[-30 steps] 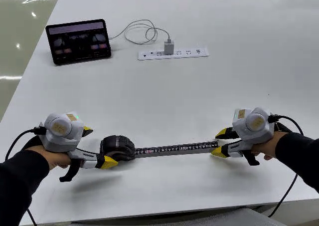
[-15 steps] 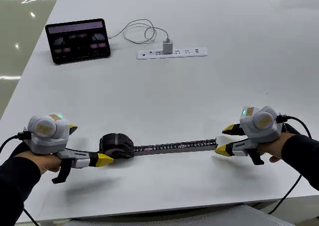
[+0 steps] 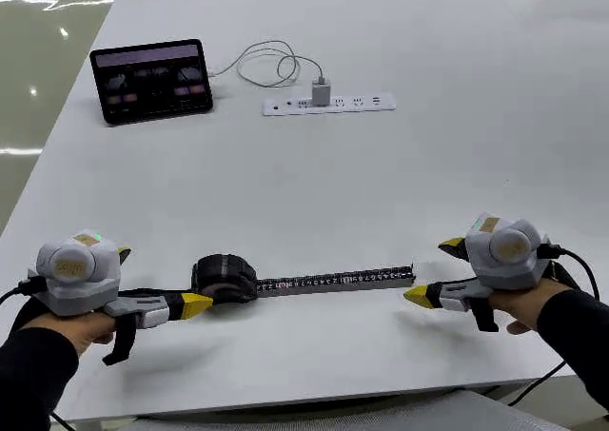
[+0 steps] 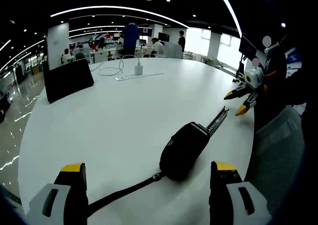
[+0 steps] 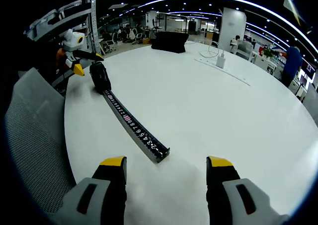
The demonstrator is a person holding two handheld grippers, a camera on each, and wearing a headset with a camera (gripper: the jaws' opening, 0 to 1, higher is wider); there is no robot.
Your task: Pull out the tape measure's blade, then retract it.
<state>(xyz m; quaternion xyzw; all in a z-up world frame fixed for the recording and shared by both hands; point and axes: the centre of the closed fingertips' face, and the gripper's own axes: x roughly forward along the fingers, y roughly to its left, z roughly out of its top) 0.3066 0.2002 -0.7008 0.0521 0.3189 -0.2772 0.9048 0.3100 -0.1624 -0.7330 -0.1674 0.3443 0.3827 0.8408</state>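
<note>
While blade (image 3: pixel 333 281) lies out of case (image 3: pixel 225 279), left gripper (image 4: pixel 148 167), right gripper (image 5: pixel 166 161) gape.

The blade (image 5: pixel 134 128) carries white scale numerals on a black face. In the right gripper view, the run nearest its free end appears to read 2 through 9; beyond that the figures blur. Text on the tablet (image 3: pixel 152 79) screen is too small to read.

white table (image 3: pixel 447 136) bears a tablet (image 3: pixel 152 79), power strip (image 3: pixel 330 102) and extended tape measure (image 3: pixel 225 279).
</note>
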